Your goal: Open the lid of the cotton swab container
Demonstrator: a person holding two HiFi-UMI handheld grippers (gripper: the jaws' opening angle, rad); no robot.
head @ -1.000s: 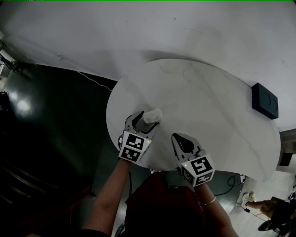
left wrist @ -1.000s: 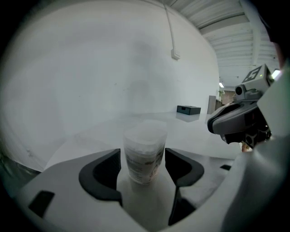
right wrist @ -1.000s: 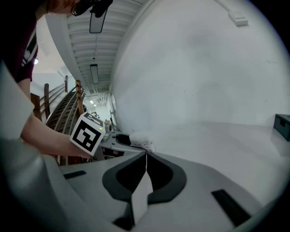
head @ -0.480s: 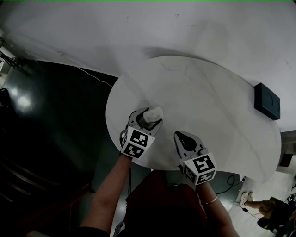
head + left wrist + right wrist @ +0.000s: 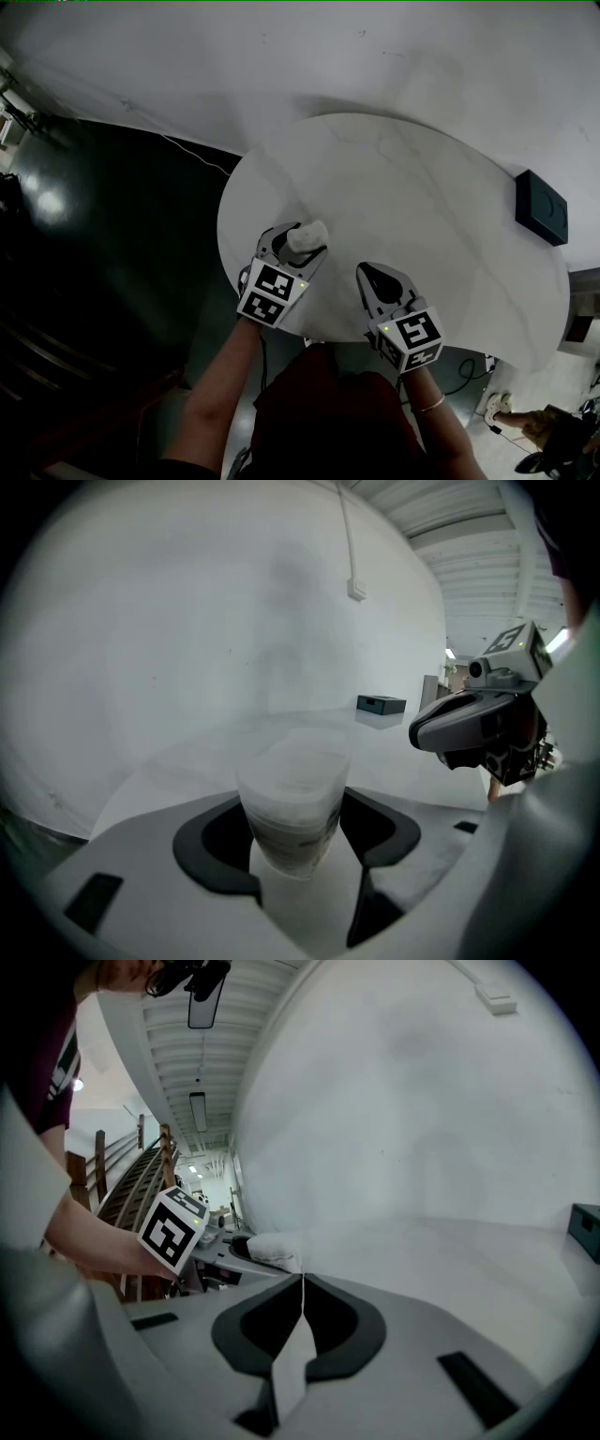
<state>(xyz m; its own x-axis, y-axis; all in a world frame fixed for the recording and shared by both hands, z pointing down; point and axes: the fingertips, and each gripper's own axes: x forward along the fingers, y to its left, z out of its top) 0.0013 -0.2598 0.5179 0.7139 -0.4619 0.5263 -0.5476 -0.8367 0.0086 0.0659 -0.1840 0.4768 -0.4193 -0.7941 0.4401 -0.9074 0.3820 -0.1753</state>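
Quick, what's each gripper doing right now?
Left gripper: closed on the cotton swab container.
Right gripper: closed, holding nothing.

No words or numbers can be read anywhere. The cotton swab container [image 5: 291, 803] carries a dark printed band, too blurred to make out. The marker cube [image 5: 272, 293] on the left gripper [image 5: 302, 240] and the one on the right gripper [image 5: 366, 272] show only black-and-white squares.

In the lower centre, the 2 jaws of the left gripper [image 5: 296, 829] clamp a translucent container [image 5: 292, 785]. The right gripper [image 5: 473, 726] hangs at mid right. A black box [image 5: 381, 704] sits beyond on the table [image 5: 178, 761].
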